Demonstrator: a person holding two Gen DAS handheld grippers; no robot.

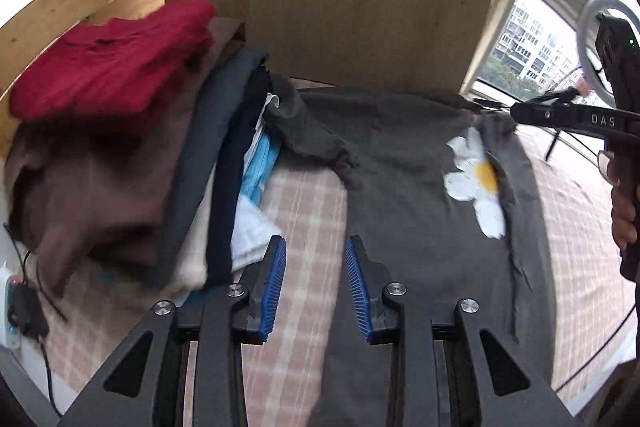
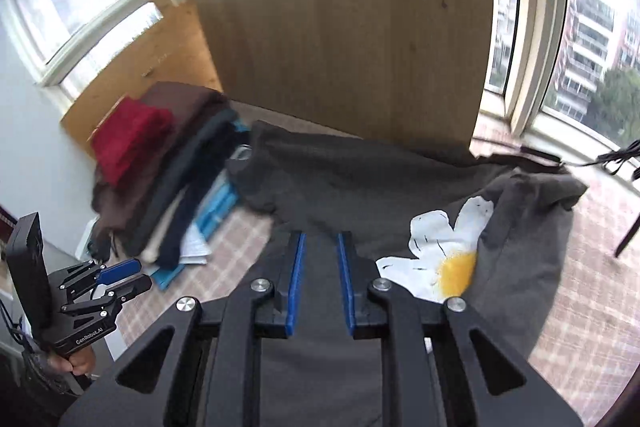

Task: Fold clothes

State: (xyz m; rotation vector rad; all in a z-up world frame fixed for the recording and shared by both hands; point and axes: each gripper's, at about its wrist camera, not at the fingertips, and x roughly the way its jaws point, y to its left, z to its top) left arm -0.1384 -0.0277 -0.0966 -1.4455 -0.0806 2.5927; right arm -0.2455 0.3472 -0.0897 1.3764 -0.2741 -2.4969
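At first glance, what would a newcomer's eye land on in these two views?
Probably the white daisy print on the dark grey shirt spread over the checked bed cover, toward the shirt's right side. Next, the red garment topping the stack of folded clothes at left. Both grippers' blue-padded fingers hang empty above the shirt.
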